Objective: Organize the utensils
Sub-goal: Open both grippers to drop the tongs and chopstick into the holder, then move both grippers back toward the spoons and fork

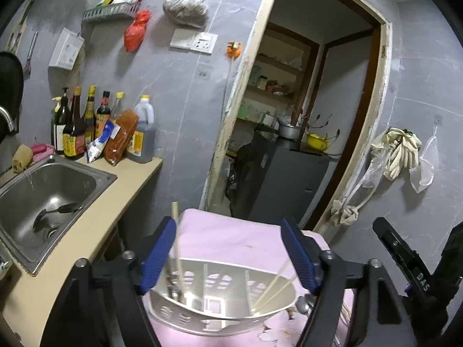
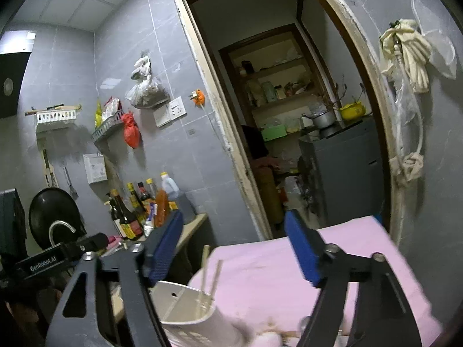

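Note:
A white utensil holder (image 1: 220,303) with divided compartments stands on a pink cloth-covered table (image 1: 231,240). Chopsticks (image 1: 178,248) and metal utensils stand in its left compartment; more chopsticks (image 1: 275,286) lean in its right one. A spoon (image 1: 303,306) lies on the cloth beside it. My left gripper (image 1: 230,256) is open, its blue pads straddling the holder without touching it. My right gripper (image 2: 234,248) is open and empty above the table; the holder (image 2: 188,312) sits low between its fingers with chopsticks (image 2: 209,277) sticking up.
A steel sink (image 1: 43,196) with a ladle is set in the beige counter (image 1: 95,225) at left. Sauce bottles (image 1: 86,124) stand at the counter's back. An open doorway (image 1: 303,121) leads to a storeroom. Gloves (image 1: 399,150) hang on the wall.

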